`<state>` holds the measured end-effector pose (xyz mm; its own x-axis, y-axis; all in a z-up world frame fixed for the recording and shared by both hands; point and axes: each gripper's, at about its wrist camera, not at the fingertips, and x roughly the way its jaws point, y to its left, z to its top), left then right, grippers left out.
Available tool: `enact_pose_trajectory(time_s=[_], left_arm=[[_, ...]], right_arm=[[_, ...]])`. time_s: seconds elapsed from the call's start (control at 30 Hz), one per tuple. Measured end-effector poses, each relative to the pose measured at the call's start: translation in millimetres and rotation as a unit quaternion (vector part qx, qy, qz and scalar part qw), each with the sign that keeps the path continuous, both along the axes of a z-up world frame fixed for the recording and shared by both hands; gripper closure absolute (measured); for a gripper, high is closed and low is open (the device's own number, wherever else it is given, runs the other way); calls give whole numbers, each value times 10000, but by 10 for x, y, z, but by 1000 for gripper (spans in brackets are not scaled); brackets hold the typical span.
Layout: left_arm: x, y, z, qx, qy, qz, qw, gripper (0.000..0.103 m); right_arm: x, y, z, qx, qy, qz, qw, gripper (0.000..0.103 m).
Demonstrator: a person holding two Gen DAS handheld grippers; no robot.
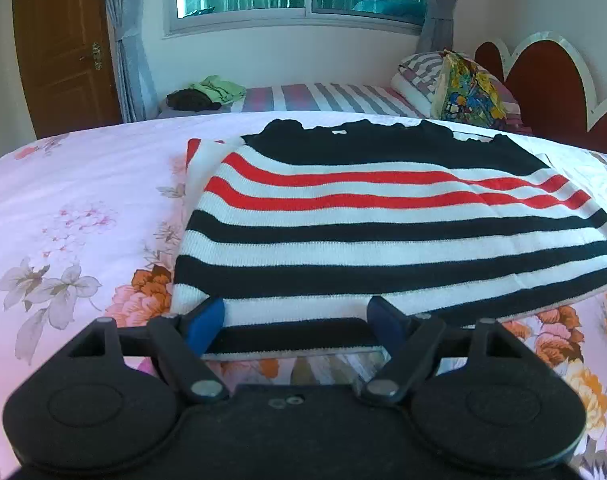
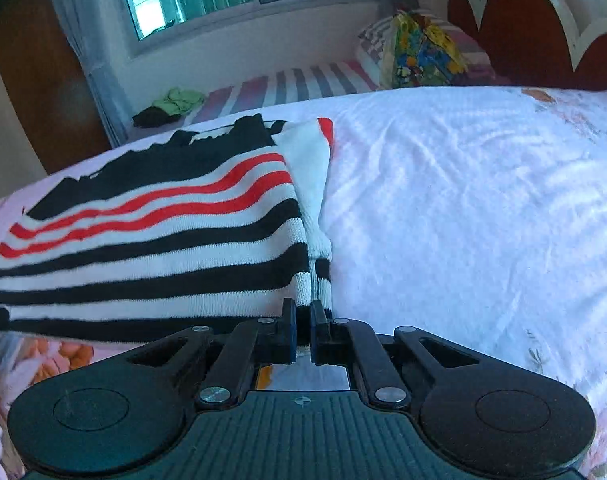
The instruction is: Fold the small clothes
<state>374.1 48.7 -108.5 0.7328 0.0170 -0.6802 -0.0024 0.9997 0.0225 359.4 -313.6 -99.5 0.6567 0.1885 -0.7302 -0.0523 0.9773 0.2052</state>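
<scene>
Your black, white and red striped knit sweater (image 1: 383, 224) lies flat on the pink floral bedspread (image 1: 71, 208), neck at twelve o'clock. Your right tongs (image 2: 303, 316) are clamped on the hem corner at six o'clock; your left tongs (image 1: 295, 320) gape wide around the near hem, pinching nothing. Close the left before lifting, then carry both corners evenly toward twelve o'clock

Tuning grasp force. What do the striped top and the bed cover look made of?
Striped top: looks like a soft knit, cotton or acrylic can't be told; fine ribbed rows show in the white bands, matte finish. Bed cover: looks like thin woven fabric with a printed floral pattern, slight sheen, shallow wrinkles; fibre unclear.
</scene>
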Motion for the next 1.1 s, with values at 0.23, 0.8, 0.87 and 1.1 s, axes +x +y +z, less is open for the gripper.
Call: enact_pose_trajectory(time_s=[0.23,0.8,0.87,1.1], left_arm=[[-66,-17,124,320,-117,1,9994,26],[-66,31,-11,264,-77,11,9996,24],[-65,34,-12,267,-63,5,9996,24],[-43,44,-14,287,-26,-18,9996,24]], right_arm=[[-117,133,215,-431,-649,-45,9969,98],[9,320,15,-674,-36,340,9971,98],[-36,312,106,-706,-236,353,9966,98],[26,298,-11,-697,129,467,9964,98]])
